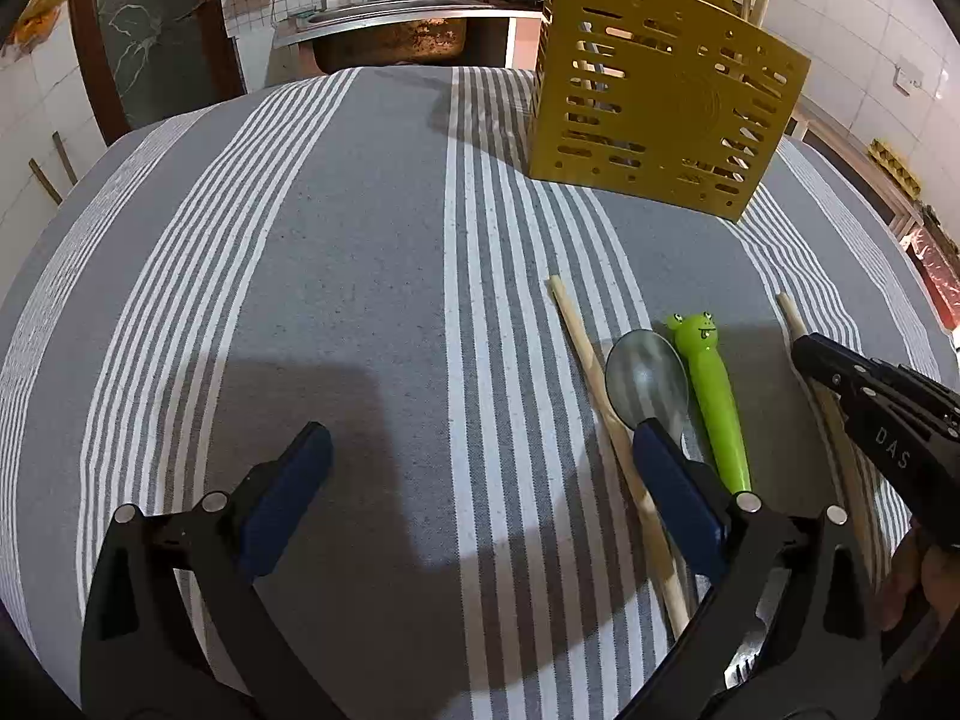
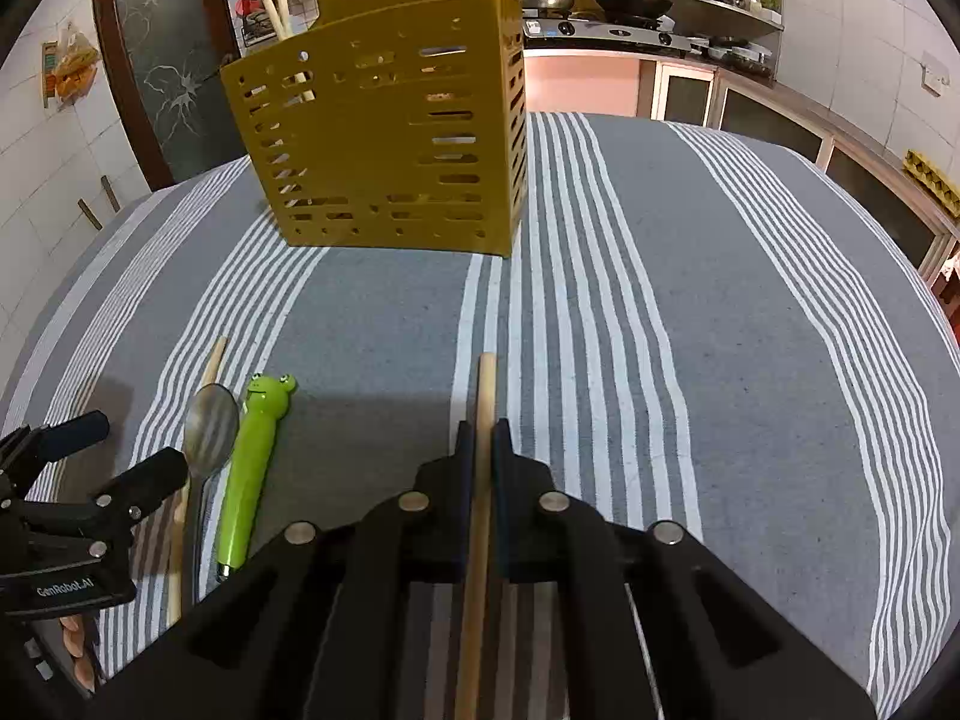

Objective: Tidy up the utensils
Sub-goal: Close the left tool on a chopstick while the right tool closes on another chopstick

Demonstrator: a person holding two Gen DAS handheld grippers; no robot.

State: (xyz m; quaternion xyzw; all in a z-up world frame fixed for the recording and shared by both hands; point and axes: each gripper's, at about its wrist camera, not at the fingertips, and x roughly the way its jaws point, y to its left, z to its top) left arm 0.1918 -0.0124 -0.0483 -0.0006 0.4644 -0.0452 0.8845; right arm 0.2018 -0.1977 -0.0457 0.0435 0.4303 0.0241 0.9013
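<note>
A yellow slotted utensil holder (image 1: pixel 660 108) (image 2: pixel 384 144) stands upright at the far side of the striped cloth, with chopsticks sticking out of its top. In the right wrist view my right gripper (image 2: pixel 485 432) is shut on a wooden chopstick (image 2: pixel 486 384) that lies along its fingers. The left wrist view shows that gripper (image 1: pixel 807 354) at the right edge. My left gripper (image 1: pixel 480 444) (image 2: pixel 129 447) stands open just above the cloth. Its right finger (image 1: pixel 666 480) covers the handle of a metal spoon (image 1: pixel 645 378) (image 2: pixel 210 432). A second chopstick (image 1: pixel 600 396) lies left of the spoon, and a green frog-handled utensil (image 1: pixel 714 402) (image 2: pixel 255 468) lies to its right.
The grey and white striped cloth (image 1: pixel 360 240) covers the table. Beyond its far edge are a metal sink (image 1: pixel 390 30), a dark door (image 2: pixel 162 72) and a stove counter with pots (image 2: pixel 600 24). Cabinets (image 2: pixel 780 120) line the right wall.
</note>
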